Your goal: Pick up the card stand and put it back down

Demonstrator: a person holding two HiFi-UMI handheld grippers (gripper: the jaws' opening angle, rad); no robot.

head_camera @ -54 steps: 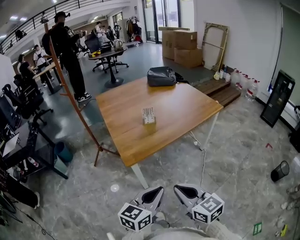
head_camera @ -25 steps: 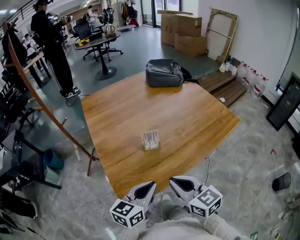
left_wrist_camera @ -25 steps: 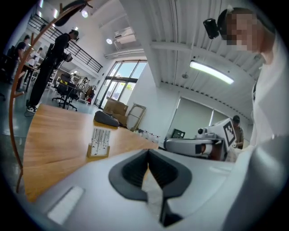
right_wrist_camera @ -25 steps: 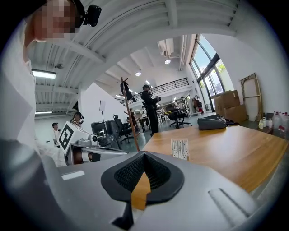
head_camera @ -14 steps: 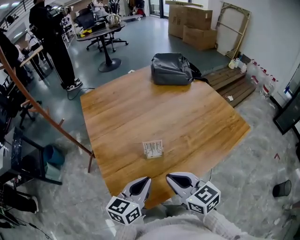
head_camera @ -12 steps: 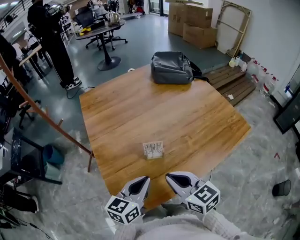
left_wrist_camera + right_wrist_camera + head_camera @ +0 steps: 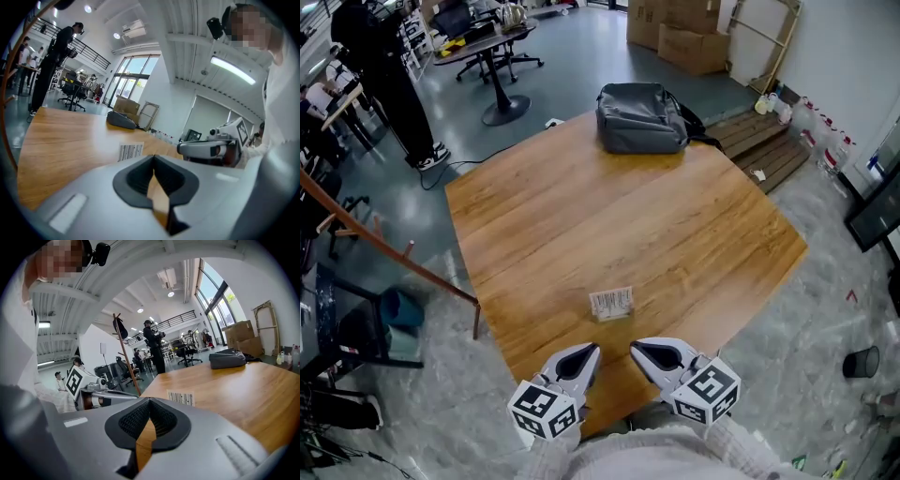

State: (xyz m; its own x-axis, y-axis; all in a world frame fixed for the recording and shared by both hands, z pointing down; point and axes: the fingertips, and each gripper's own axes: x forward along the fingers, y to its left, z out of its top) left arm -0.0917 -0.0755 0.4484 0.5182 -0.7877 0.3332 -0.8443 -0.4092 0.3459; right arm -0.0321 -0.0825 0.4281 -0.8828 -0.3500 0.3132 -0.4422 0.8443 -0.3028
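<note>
Both tools are nearer the card stand (image 7: 611, 302) than a second ago, their tips over the near edge of the counter (image 7: 581, 216).

Head view: left tool (image 7: 592, 349) and right tool (image 7: 635, 346) side by side, apart. Card stand on the counter just beyond both tips, untouched. Grey bag (image 7: 639, 119) at the far edge.

Left gripper view: jaws together, nothing between them. Card stand ahead, barcode face showing.

Right gripper view: jaws together, nothing between them. Card stand ahead on the counter.
</note>
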